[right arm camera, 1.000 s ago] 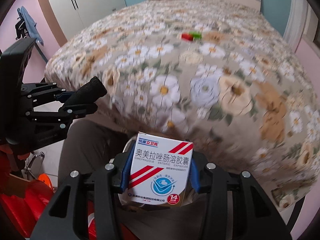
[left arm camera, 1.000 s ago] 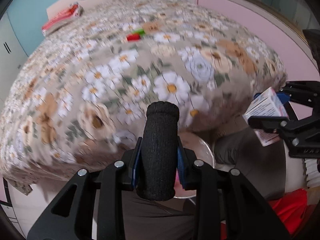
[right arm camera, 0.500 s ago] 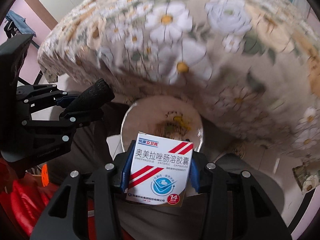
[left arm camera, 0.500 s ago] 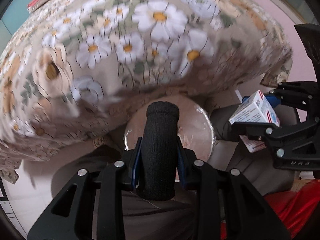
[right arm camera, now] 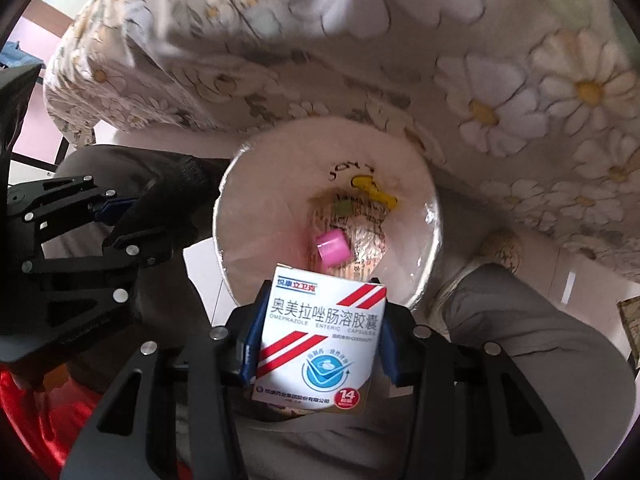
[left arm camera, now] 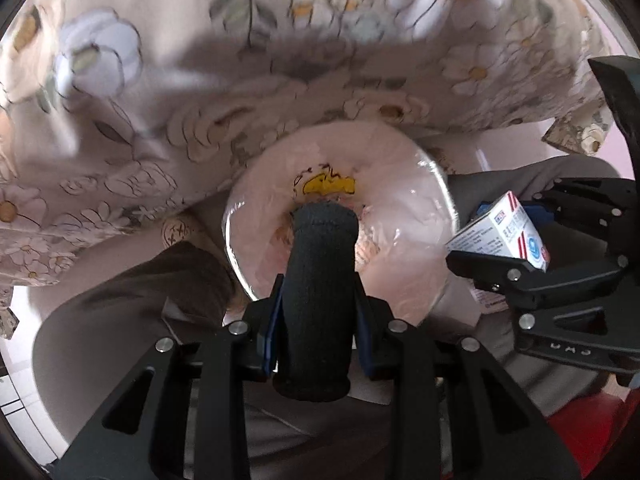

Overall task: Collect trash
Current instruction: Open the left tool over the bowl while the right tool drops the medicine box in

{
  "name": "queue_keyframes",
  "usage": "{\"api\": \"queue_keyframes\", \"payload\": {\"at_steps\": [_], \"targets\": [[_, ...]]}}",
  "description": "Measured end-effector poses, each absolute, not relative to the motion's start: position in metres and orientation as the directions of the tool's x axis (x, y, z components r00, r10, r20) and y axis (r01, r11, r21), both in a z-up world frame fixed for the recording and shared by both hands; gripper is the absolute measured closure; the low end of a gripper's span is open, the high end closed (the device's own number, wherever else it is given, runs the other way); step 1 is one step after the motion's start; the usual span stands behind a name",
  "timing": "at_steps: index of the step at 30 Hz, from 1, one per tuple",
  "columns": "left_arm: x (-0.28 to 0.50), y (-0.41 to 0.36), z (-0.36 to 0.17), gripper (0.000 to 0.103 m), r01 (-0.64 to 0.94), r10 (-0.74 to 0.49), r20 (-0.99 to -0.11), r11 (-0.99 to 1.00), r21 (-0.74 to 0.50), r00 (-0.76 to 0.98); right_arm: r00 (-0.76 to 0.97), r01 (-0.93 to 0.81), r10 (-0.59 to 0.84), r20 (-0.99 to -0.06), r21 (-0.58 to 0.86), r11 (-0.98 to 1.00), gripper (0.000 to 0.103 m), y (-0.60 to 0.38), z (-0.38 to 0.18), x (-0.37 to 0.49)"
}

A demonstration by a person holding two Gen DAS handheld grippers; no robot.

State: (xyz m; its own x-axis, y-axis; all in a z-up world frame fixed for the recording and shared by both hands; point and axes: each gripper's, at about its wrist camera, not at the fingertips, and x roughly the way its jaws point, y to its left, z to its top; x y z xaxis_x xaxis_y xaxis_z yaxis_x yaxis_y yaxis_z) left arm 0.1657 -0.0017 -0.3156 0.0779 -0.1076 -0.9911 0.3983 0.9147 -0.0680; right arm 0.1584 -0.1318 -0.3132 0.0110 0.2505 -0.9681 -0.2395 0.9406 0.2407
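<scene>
Black roll (left arm camera: 318,300) clamped, left tool (left arm camera: 318,312) | box (right arm camera: 320,340) clamped, right tool (right arm camera: 320,336) | bin (right arm camera: 430,216) now nearer

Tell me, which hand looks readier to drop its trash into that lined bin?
Probably the left. Its gripper holds the black sleeve with its tip over the bin opening. The right gripper holds the medicine box nearer the rim.

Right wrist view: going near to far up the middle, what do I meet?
White-and-red medicine box clamped in the right gripper → pink plastic cap → plastic-lined round trash bin → floral daisy bedspread.
</scene>
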Motion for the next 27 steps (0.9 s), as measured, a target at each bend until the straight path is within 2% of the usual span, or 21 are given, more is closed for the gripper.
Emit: {"api": "queue_keyframes", "payload": {"at_steps": [14,27], "targets": [[0.181,0.002,-0.383,0.072,0.286,-0.124,-0.988,0.947,-0.145,-0.09,-0.077,-0.161,0.239,-0.968,0.248,0.955,0.055,-0.121,-0.369,0.172],[0.2,0.004,-0.423,0.071,0.157,-0.143,-0.973,0.972,-0.172,-0.182,-0.113,-0.072,0.226,-0.967,0.235,0.969,0.054,-0.126,-0.407,0.184]]}}
